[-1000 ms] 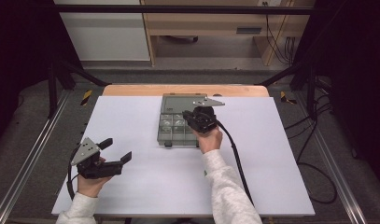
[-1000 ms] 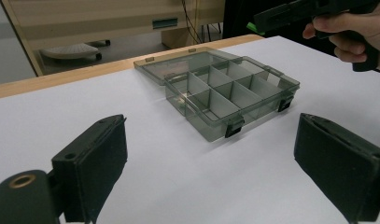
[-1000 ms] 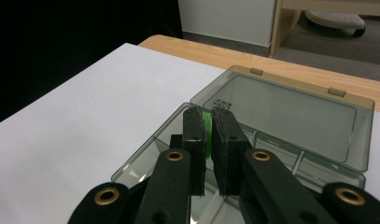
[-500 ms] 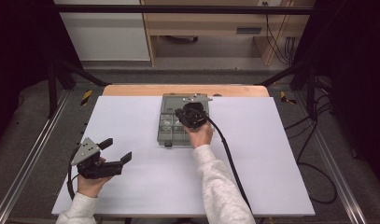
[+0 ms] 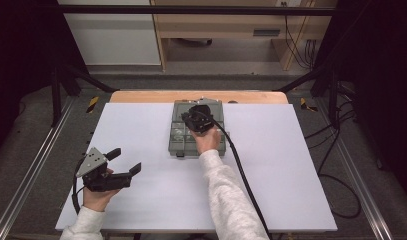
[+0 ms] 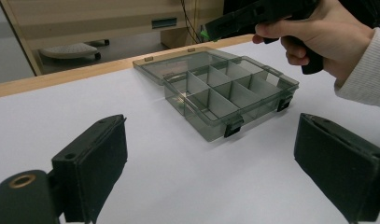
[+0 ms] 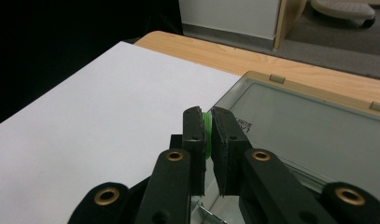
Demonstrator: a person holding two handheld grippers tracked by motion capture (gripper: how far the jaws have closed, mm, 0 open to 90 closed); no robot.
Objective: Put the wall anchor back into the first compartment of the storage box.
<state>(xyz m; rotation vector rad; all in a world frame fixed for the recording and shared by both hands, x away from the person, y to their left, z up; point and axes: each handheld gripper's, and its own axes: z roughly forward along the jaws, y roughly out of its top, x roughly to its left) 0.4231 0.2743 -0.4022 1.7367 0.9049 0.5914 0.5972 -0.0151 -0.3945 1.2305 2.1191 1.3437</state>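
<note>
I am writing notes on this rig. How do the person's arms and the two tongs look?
Both arms wear white knitted sleeves. The left tongs are black, with flat rectangular jaws, brass-coloured rivets and a grey three-cornered plate on top. The right tongs are black too, and a black cable trails from them.

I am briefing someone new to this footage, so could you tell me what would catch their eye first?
Probably the smoky clear compartment box, lying open with its lid flat behind it at the far middle of the white table. Above it the right gripper pinches a small green piece. The left gripper waits open, near the front left.
</note>
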